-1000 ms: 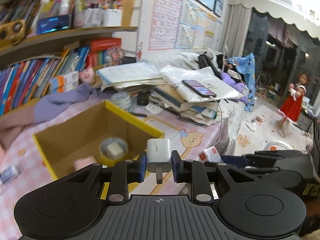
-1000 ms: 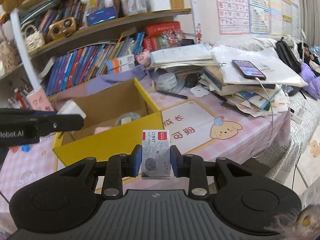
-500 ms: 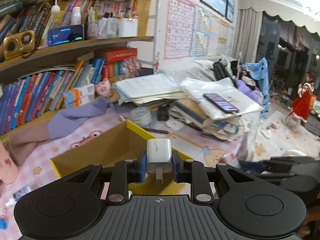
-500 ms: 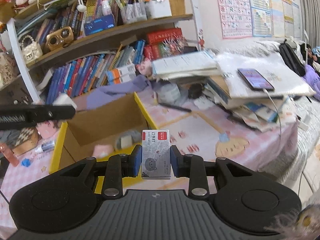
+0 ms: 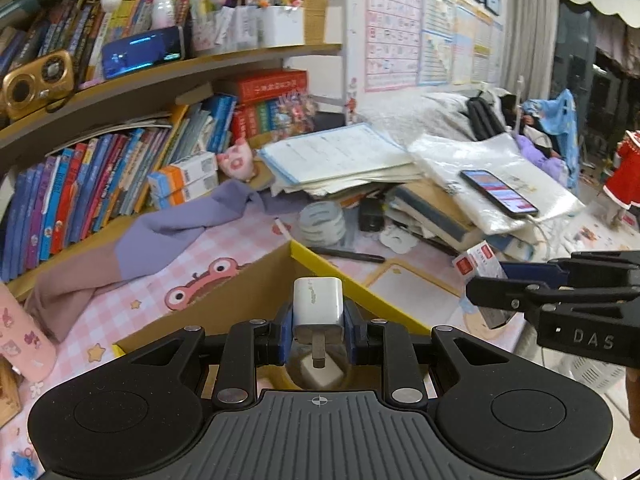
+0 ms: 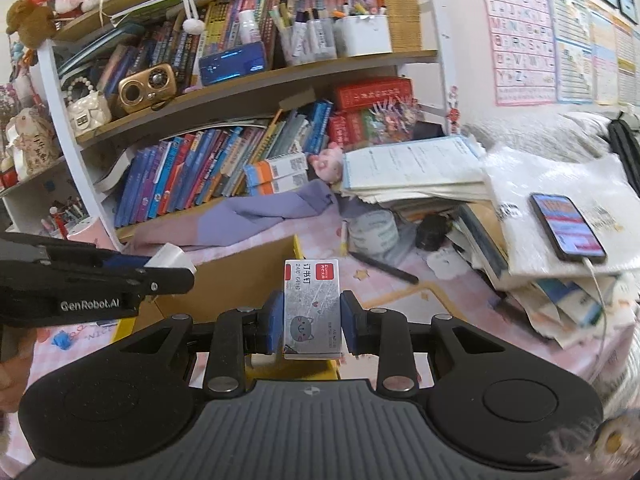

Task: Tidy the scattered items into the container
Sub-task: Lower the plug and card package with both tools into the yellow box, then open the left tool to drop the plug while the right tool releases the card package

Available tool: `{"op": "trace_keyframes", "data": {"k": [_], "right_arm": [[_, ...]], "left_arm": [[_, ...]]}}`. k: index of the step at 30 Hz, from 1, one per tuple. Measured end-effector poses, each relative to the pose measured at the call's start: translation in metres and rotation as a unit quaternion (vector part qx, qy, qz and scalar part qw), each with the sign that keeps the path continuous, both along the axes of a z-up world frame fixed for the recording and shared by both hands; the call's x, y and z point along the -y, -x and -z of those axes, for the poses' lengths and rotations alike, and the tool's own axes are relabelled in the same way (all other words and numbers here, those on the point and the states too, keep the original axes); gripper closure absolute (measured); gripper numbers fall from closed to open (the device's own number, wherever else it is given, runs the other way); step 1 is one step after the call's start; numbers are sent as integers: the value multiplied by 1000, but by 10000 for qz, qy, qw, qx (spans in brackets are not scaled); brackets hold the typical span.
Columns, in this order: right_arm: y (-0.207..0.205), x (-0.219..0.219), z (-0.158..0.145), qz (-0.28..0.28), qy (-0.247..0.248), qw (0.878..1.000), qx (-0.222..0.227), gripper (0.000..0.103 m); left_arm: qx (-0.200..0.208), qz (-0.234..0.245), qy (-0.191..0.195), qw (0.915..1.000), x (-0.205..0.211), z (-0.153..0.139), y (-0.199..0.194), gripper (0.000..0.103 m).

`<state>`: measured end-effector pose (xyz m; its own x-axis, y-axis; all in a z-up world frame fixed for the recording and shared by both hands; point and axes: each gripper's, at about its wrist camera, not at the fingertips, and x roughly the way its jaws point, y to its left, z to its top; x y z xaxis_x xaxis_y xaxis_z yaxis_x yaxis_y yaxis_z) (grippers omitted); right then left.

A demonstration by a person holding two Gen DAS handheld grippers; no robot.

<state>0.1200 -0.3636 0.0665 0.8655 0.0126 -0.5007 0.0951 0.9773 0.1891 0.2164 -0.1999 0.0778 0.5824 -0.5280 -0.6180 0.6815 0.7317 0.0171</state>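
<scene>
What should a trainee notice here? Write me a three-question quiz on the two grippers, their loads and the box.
1. True or false: the left gripper is clamped on a white plug-in charger cube.
2. What does the right gripper hold? A) a black pen B) a small silver staple box with a cat drawing C) a roll of tape
3. Fill in: the open cardboard box has a ____ rim.

Key
1. True; its prong hangs down over the box.
2. B; the small silver staple box stands upright between the pads.
3. Yellow.
</scene>
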Motion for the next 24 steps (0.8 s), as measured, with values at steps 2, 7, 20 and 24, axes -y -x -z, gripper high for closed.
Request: {"op": "trace_keyframes", "data": {"k": [2, 7, 20, 24], "right_arm": [[-12, 1, -2, -181, 55, 9998, -4, 75], [-40, -6, 1, -694, 200, 9973, -112, 75], [-111, -30, 37, -1606, 687, 9811, -834, 75], [-126, -37, 53, -1810, 791, 9737, -1134, 75]], "left_arm": [[15, -156, 9, 9999, -2, 2, -7, 79], [-79, -457, -89, 9989, -4, 12, -26, 79], [-427, -876, -479, 9941, -7, 49, -62, 79], [-592, -1000, -577, 9915, -13, 59, -68, 79]]}}
